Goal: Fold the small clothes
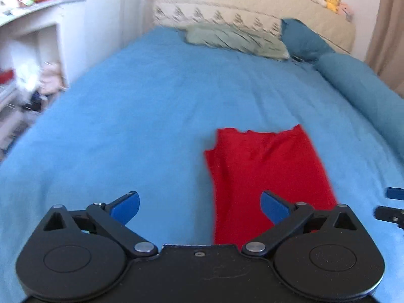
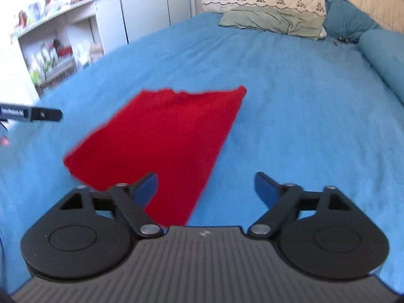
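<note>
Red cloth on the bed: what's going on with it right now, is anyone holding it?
Nobody holds it. The red garment lies on the blue bedspread, folded into a long strip. A person carries a gripper in each hand; the left gripper and right gripper both stand wide open above its near end, with nothing between the pads.

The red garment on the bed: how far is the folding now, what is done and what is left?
Done, it seems: the red garment lies flat on the blue bedspread as a narrow strip, its sides apparently folded in. In hand: nothing; the left gripper and right gripper both have their jaws wide open, with no cloth between them. Left, probably: folding the long strip across into a compact packet. No other clothes are visible.
</note>
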`<state>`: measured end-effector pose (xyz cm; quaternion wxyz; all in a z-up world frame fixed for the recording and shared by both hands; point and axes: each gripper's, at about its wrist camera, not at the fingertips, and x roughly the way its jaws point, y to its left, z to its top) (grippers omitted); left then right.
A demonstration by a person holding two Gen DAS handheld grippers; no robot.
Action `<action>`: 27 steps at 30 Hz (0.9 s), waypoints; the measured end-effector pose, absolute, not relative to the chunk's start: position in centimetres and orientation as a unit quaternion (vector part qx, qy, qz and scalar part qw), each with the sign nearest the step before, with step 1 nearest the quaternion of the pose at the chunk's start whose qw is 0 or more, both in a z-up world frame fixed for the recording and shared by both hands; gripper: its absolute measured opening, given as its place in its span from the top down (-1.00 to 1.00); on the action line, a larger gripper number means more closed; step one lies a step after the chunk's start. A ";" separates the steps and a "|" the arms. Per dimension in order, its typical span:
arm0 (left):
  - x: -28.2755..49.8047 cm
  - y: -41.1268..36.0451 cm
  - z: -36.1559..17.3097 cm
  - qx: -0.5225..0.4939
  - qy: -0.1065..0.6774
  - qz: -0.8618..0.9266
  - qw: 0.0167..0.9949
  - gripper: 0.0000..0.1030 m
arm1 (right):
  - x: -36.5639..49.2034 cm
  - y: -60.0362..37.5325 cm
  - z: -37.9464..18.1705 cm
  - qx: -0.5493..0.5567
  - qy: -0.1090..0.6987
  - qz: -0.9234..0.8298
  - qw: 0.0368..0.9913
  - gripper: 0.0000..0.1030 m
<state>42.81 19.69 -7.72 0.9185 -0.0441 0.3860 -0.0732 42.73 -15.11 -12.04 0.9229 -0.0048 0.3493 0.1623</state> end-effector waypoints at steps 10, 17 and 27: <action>50.3 19.9 -13.1 -0.187 0.473 -0.145 0.849 -0.82 | 51.1 -15.9 -15.0 0.144 0.423 0.177 0.877 -1.00; 51.5 18.9 -16.0 -0.189 0.478 -0.142 0.846 -0.44 | 53.1 -16.1 -20.0 0.209 0.442 0.162 0.857 -0.69; 50.8 17.4 -14.8 -0.178 0.462 -0.152 0.856 0.49 | 53.4 -15.4 -19.6 0.210 0.417 0.165 0.869 0.14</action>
